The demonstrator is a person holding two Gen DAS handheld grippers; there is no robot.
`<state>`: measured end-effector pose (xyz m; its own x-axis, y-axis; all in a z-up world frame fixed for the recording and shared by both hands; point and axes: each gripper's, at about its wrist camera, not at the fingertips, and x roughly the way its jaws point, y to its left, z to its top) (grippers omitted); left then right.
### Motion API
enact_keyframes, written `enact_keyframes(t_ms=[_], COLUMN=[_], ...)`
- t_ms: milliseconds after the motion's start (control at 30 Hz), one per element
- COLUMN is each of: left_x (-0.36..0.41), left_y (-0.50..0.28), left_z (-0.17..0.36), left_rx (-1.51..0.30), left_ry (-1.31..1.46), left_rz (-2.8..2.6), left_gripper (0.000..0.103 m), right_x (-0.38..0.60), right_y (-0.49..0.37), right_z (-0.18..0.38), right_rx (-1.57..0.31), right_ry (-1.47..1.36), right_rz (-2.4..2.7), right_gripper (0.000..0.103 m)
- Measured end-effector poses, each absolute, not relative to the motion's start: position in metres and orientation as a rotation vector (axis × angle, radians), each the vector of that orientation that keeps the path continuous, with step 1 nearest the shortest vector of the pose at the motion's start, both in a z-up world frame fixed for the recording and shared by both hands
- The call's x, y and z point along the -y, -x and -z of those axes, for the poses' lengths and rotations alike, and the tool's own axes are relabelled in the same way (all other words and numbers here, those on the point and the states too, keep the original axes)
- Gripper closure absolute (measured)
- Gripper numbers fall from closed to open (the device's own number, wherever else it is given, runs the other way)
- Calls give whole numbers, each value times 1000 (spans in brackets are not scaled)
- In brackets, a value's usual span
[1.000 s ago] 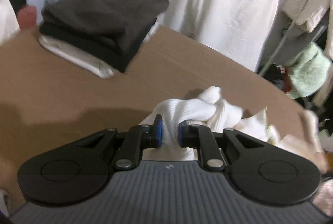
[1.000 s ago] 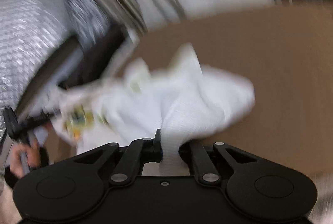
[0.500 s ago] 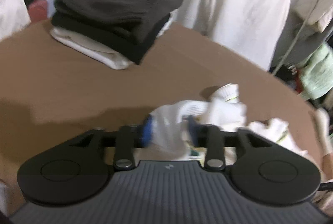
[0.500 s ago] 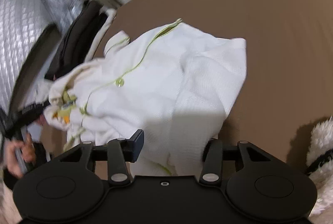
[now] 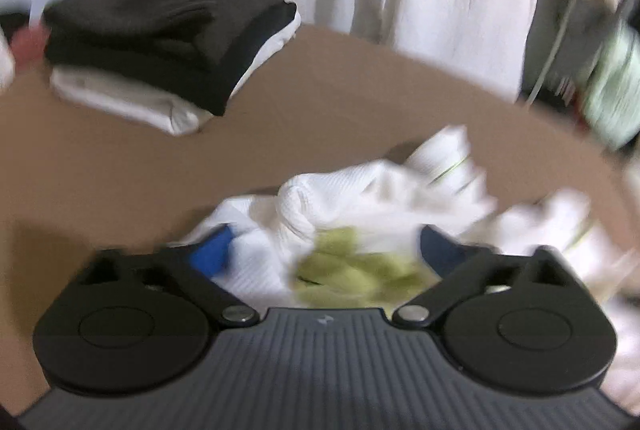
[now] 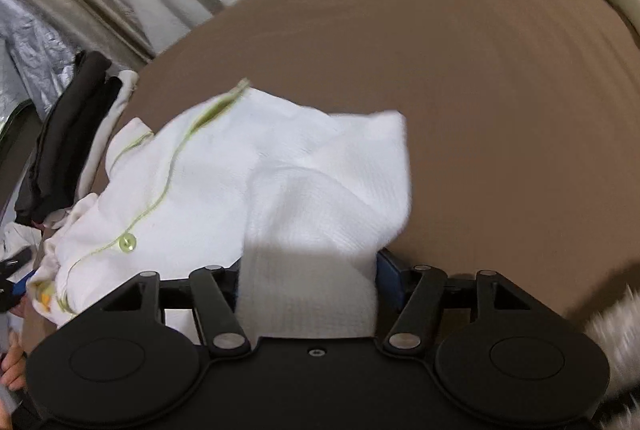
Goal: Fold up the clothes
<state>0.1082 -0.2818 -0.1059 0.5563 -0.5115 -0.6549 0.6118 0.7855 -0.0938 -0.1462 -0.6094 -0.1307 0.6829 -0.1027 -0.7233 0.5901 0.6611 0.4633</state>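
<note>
Between the spread jaws of the right gripper, opening further, lay a flap of the white top, loose, pads apparently clear of it. Ahead and left of those jaws, rumpled cloth with green piping and a button on the brown bed. Farther left, against the edge, a folded stack. Between the jaws of the left gripper, apart yet closing, bunched white knit with a yellow-green patch; blurred, so contact with the pads could not be told. Beyond them, bare brown, then the dark stack ahead-left. Risks, as a judgement: closing on a random wad rather than a hem or shoulder, so twisting the top when lifted; snagging the button; dragging cloth toward the stack and toppling it.
</note>
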Motion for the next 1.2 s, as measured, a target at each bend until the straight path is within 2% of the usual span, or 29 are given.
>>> enact_keyframes(t_ms=[33,67,300,333,467,533,667,700,733,767,833,900,933,967,1000,1033,1167,1200], left_x=[289,290,239,228,202,186,182,189,198,213,245,280,299,318,339,356,415,424], left_y=[-108,-106,-93,-91,-75,-79,-102,-104,-106,-107,-111,-110,-108,-106,-105,-104,-115,-121], left_z=[112,114,39,32,23,19,29,35,41,47,57,61,63,64,67,71,102,112], left_rx=[-705,-684,-457,-437,-308,-332,-531,-562,-589,-610,-656,-680,-677,-669,-650,-629,-540,-551], left_ry=[-238,-271,-68,-46,-145,-93,63,61,48,3,-91,-205,-270,-336,-409,-475,-743,-778], left_rz=[629,613,483,453,239,239,446,476,507,542,634,725,771,818,860,876,754,742], left_gripper=[94,95,97,103,103,103,98,96,85,61,38,36,27,16,11,6,3,3], right_x=[605,601,587,588,589,589,594,598,606,614,628,638,641,643,645,646,648,647], right_y=[143,139,155,161,184,189,189,187,185,184,179,177,178,178,179,179,185,186], right_z=[128,126,84,78,59,57,54,53,51,49,51,60,66,72,76,81,88,91], right_rx=[-713,-716,-555,-537,-493,-509,-542,-540,-529,-516,-503,-521,-536,-551,-567,-584,-593,-589], right_ry=[-702,-642,-380,-381,-341,-300,-222,-209,-218,-235,-315,-429,-485,-540,-578,-606,-666,-693], right_rz=[440,454,564,586,683,704,839,868,876,876,823,723,676,628,596,575,559,552], right_gripper=[73,93,95,95,96,97,100,100,101,101,100,97,89,89,89,84,50,49])
